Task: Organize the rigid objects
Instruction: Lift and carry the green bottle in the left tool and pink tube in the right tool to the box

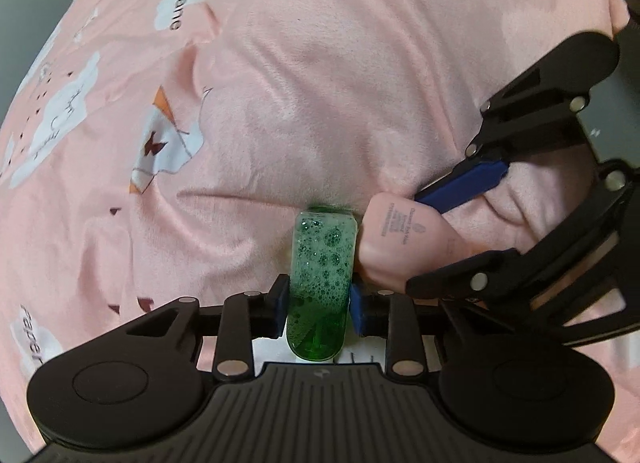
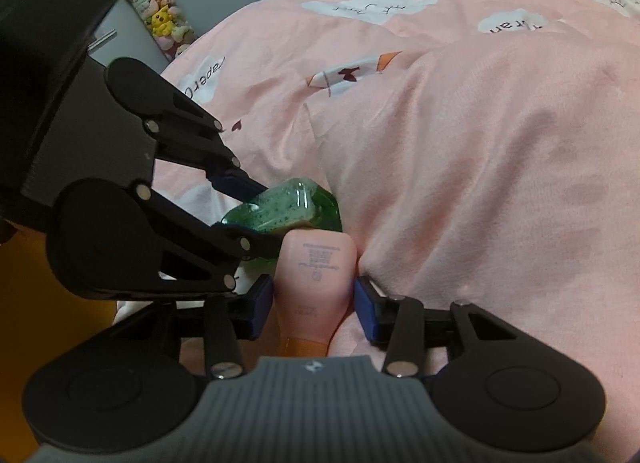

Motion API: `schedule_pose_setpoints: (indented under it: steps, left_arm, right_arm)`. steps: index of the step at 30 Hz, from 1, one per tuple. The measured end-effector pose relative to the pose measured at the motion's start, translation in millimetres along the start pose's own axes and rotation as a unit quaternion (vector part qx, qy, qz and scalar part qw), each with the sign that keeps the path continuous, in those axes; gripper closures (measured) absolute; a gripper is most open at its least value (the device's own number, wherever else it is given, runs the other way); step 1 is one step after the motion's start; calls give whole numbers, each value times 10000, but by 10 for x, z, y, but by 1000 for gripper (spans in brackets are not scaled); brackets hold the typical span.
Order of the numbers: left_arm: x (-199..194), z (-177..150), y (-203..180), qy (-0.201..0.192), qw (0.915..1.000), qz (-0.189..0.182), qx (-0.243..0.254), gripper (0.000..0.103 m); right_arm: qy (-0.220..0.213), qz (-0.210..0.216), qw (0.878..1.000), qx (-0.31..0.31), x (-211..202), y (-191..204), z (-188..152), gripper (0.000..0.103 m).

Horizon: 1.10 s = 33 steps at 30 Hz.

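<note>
A clear bottle of foamy green liquid (image 1: 320,255) stands between the blue pads of my left gripper (image 1: 320,303), which press on both its sides. Right beside it is a pale pink bottle with small print (image 1: 400,239), lying against the green one. In the right wrist view my right gripper (image 2: 314,311) is shut on this pink bottle (image 2: 316,267), one pad on each side. The green bottle (image 2: 304,207) shows just behind it, in the left gripper (image 2: 266,215). Both bottles rest on the pink bedding (image 1: 280,103). Their caps are hidden.
A plush pink blanket mound (image 2: 500,183) rises to the right of the bottles. The sheet with white cloud prints (image 2: 372,3) spreads beyond. At the far left stand a grey cabinet (image 2: 120,35) and a pile of soft toys (image 2: 160,11). Orange floor (image 2: 40,303) lies below the bed edge.
</note>
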<state>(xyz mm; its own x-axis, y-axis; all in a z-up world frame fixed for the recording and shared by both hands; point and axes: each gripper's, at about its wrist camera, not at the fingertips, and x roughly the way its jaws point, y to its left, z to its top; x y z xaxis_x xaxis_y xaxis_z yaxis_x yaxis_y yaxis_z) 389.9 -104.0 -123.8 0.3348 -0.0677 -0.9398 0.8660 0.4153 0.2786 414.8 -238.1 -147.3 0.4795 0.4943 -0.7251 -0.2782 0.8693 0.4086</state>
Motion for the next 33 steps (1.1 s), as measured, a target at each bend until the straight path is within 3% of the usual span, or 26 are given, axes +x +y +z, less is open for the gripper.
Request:
schedule_pose_setpoints:
  steps: [10,18,25,33]
  left_arm:
    - [-456,-261,58,-419,9923,-98,-1158,70]
    - [-1174,-463,-24,-1136,9775,-89,-1773,70]
    - [-1802,-843,-26,-1572,9547,0,-2528,70]
    - [-2284,-1693,64,-1667,9096,211,-3801,70]
  right_arm:
    - [-290,-98,9994,-132,-236,122,-74,60]
    - [-694,-48,9973,-239,-758,355,-42,60]
    - [-1093,259,9921,-562,-1303,785,68,60]
    - [-1112,882,9856,-920,-1572,1413,180,60]
